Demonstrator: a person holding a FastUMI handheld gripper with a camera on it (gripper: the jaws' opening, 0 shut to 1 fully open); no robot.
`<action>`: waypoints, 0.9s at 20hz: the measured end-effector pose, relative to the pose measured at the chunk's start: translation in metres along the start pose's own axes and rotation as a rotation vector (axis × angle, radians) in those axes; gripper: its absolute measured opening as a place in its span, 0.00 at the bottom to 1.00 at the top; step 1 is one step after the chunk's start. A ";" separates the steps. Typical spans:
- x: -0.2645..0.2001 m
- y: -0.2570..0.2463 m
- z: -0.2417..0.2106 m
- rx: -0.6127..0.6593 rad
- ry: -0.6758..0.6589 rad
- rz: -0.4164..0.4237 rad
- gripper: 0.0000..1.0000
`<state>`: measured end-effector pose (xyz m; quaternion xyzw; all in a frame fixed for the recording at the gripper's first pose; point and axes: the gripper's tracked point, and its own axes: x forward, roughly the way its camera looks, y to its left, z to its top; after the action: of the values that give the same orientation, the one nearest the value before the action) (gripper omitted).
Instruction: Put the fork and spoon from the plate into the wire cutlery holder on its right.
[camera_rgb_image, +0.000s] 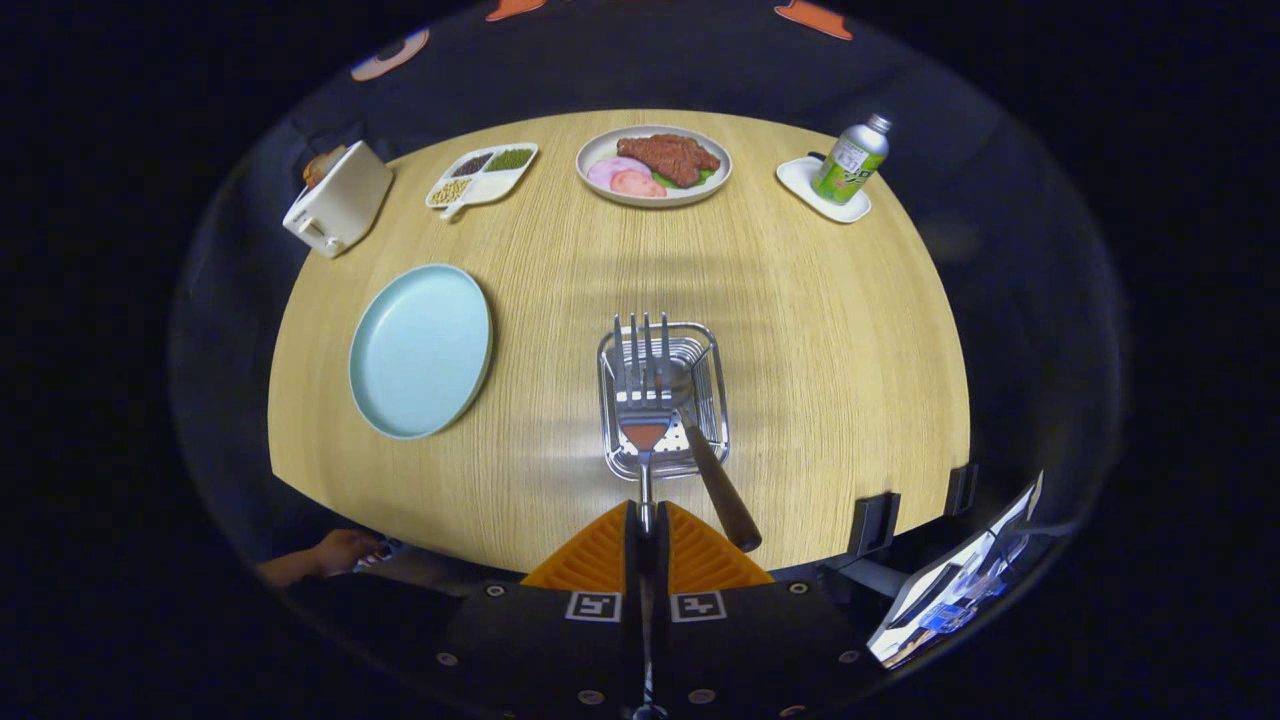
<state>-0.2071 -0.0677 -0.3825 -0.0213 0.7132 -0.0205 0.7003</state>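
Both tool (646, 530) fingers hide the fork (643, 395) handle; tines over holder (664, 400).

gripper (647, 535) clamped on fork (643, 385)

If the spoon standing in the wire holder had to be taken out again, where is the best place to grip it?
Probably the brown handle of the spoon, near its free end. It leans out of the holder toward the gripper, just right of the fork now pinched between the jaws. Come from the near side, jaws across the handle.
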 end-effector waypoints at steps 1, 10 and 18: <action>0.002 -0.002 -0.004 -0.016 0.026 -0.003 0.04; 0.010 -0.009 0.003 -0.024 0.069 0.032 0.07; -0.007 -0.015 0.020 0.022 -0.017 0.068 0.16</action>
<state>-0.1864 -0.0819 -0.3751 0.0102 0.7073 -0.0044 0.7068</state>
